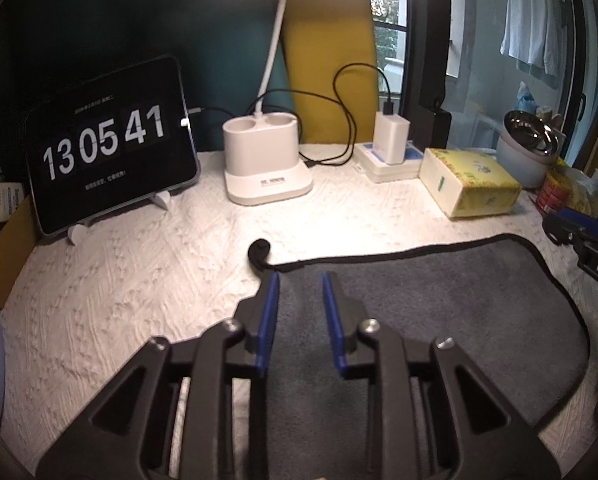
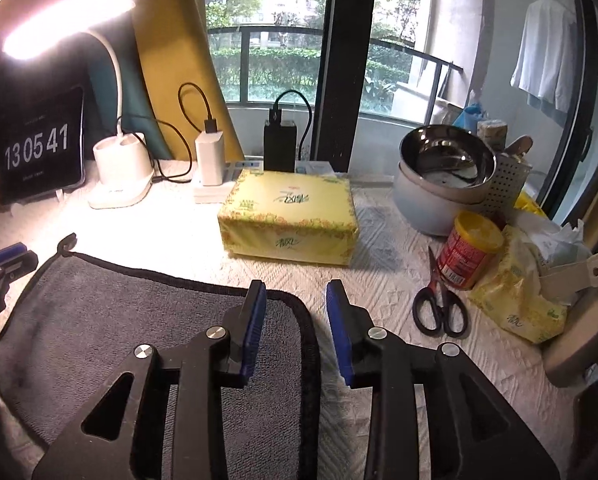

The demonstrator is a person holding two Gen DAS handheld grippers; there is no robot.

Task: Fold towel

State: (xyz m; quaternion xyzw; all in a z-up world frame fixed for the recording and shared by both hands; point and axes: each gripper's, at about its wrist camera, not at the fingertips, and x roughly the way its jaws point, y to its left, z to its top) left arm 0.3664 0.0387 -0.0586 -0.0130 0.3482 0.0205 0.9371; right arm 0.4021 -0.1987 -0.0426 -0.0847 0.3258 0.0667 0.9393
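Both your grippers hang wide and empty: left gripper (image 1: pixel 299 284) over the grey towel's (image 1: pixel 439 312) loop corner, right gripper (image 2: pixel 297 292) straddling its far right corner.

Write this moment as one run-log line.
towel: flat, unfolded | left gripper: open, above far-left corner | right gripper: open, above far-right corner | grasp: none

lamp (image 2: pixel 67 24) lit | window (image 2: pixel 283 32) daylight, greenery | yellow curtain (image 1: pixel 331 60) | white tablecloth (image 1: pixel 139 280)

Towel (image 2: pixel 139 320) on table (image 2: pixel 379 272), tissue box (image 2: pixel 291 216) behind, scissors (image 2: pixel 439 304) to R.
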